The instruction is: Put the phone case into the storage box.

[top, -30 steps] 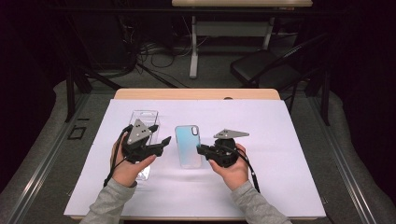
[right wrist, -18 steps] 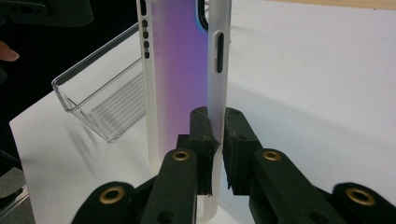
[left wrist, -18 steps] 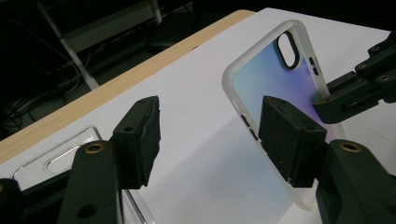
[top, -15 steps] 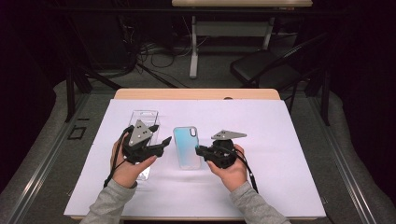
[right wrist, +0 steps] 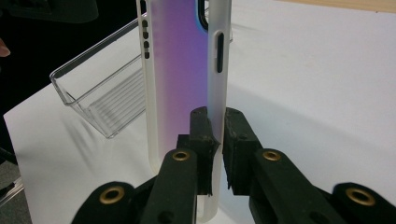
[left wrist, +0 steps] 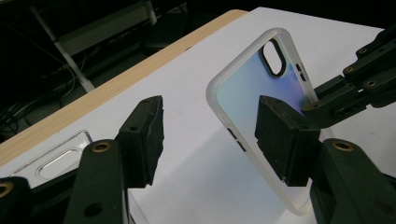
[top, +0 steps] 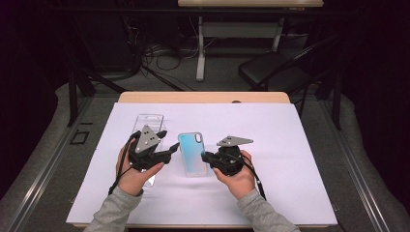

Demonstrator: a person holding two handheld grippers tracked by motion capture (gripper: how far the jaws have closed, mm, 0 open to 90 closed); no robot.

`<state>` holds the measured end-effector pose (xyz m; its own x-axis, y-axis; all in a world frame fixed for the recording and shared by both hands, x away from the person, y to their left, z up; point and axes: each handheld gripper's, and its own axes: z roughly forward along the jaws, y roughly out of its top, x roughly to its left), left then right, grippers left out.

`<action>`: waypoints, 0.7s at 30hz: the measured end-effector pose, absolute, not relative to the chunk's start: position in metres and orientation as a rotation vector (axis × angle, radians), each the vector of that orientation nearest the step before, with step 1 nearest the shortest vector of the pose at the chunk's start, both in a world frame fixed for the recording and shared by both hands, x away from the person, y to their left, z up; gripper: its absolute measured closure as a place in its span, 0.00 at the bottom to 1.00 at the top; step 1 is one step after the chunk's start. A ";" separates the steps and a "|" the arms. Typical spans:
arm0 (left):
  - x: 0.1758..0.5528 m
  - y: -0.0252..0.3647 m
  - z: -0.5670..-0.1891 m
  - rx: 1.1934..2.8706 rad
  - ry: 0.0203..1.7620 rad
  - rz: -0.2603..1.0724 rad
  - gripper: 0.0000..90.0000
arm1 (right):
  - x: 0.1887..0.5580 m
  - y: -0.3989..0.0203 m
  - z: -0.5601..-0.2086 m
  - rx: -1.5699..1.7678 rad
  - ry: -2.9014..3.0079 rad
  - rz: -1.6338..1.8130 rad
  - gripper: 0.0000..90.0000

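Note:
An iridescent blue phone case [top: 192, 153] with a frosted rim lies mid-table on the white sheet. My right gripper [top: 205, 157] is shut on its right rim; the right gripper view shows both pads pinching the rim [right wrist: 215, 70] at the gripper [right wrist: 217, 126]. My left gripper [top: 169, 141] stands open at the case's left side. Its jaws have just been closing a little. In the left gripper view the case [left wrist: 247, 93] has its near rim in the gap of the gripper [left wrist: 210, 119], and neither pad presses it.
A clear plastic tray [top: 147, 123] lies under and behind my left hand, also visible as the tray [right wrist: 102, 93] beyond the case. The white sheet [top: 300, 145] covers a wooden table [top: 203, 97]. A dark chair [top: 270, 72] and desk legs stand past the far edge.

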<state>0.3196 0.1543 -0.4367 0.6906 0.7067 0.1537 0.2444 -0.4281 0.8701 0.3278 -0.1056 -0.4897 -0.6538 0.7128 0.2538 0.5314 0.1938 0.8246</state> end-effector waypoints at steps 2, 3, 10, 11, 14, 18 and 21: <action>0.319 0.154 -0.437 1.991 0.733 0.634 0.49 | 0.328 -0.105 -0.490 1.198 2.281 1.450 0.92; 0.319 0.154 -0.437 1.995 0.732 0.632 0.49 | 0.327 -0.105 -0.490 1.203 2.283 1.447 0.92; 0.319 0.152 -0.440 2.000 0.735 0.609 0.53 | 0.325 -0.101 -0.490 1.173 2.286 1.444 0.92; 0.320 0.152 -0.440 2.002 0.738 0.608 0.54 | 0.324 -0.100 -0.490 1.171 2.287 1.440 0.92; 0.320 0.152 -0.441 2.000 0.748 0.601 0.56 | 0.322 -0.098 -0.490 1.152 2.291 1.442 0.92; 0.321 0.153 -0.442 2.000 0.761 0.598 0.59 | 0.319 -0.094 -0.490 1.131 2.296 1.432 0.92; 0.320 0.153 -0.442 2.000 0.766 0.589 0.63 | 0.318 -0.092 -0.491 1.131 2.305 1.426 0.92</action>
